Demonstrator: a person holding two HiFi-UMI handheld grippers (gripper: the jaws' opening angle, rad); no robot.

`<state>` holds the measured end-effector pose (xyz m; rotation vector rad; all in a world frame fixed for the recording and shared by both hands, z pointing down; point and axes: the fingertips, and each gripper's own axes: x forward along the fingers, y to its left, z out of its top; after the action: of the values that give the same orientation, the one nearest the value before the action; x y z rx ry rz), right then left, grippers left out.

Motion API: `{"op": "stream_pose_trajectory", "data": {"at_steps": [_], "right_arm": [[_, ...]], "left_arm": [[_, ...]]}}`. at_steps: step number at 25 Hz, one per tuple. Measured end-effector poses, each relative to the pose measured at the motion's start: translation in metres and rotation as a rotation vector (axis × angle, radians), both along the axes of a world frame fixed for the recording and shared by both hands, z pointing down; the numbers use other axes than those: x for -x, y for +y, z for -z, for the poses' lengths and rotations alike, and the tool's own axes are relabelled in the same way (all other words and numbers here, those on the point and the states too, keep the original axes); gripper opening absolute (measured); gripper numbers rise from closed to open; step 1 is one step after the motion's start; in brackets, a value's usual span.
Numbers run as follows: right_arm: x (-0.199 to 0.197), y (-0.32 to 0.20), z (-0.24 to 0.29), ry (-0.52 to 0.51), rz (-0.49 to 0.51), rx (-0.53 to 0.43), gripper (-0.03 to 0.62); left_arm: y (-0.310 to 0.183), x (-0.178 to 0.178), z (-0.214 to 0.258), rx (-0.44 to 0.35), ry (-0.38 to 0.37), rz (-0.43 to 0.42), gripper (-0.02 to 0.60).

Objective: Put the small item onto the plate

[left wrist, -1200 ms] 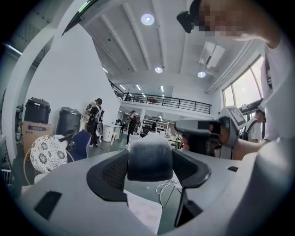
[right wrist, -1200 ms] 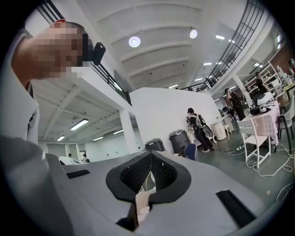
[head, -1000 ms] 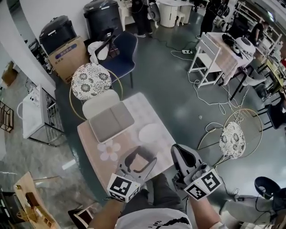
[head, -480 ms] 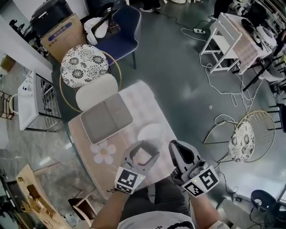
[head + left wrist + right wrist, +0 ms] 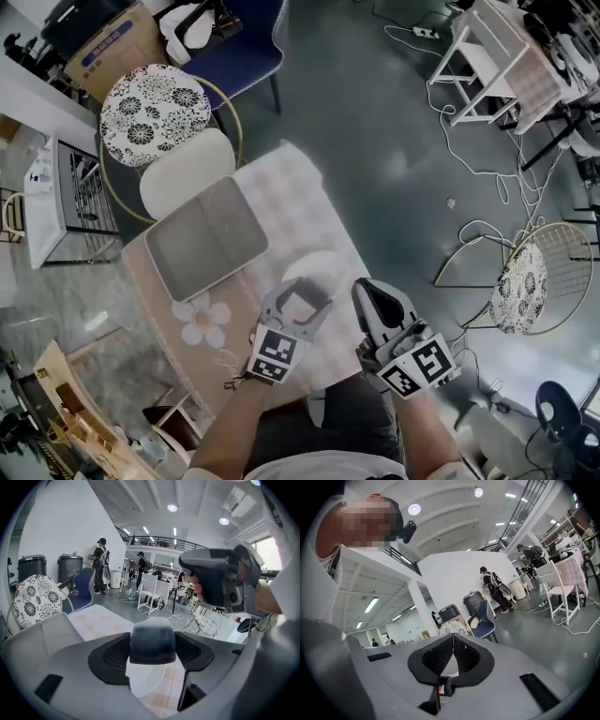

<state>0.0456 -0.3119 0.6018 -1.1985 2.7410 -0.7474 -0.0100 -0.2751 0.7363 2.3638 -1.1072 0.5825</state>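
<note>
My left gripper [image 5: 302, 292] is pinching the small item, a dark blue-grey rounded block [image 5: 152, 643], squarely between its two pads, and it is over the near edge of the white plate [image 5: 323, 265] on the checked tablecloth [image 5: 291, 202]; I cannot tell whether the block touches the plate. My right gripper [image 5: 368, 291] sits just beside the plate at the table's near right edge, its jaws pressed together on nothing. A grey tray [image 5: 206, 237] and a flower-shaped mat [image 5: 204, 322] lie to the left.
</note>
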Motion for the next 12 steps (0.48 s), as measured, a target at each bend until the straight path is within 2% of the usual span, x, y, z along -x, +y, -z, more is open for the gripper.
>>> {"op": "stream_pose_trajectory", "data": {"at_steps": [5,12], "right_arm": [[-0.005,0.005,-0.02,-0.009,-0.018,0.023,0.014],[-0.016,0.013,-0.029,-0.01,-0.033,0.033,0.014]], "left_arm": [[-0.001,-0.003,-0.041,0.054,-0.091,-0.049,0.296],[-0.003,-0.006,-0.072,0.113,-0.192,-0.089,0.296]]}}
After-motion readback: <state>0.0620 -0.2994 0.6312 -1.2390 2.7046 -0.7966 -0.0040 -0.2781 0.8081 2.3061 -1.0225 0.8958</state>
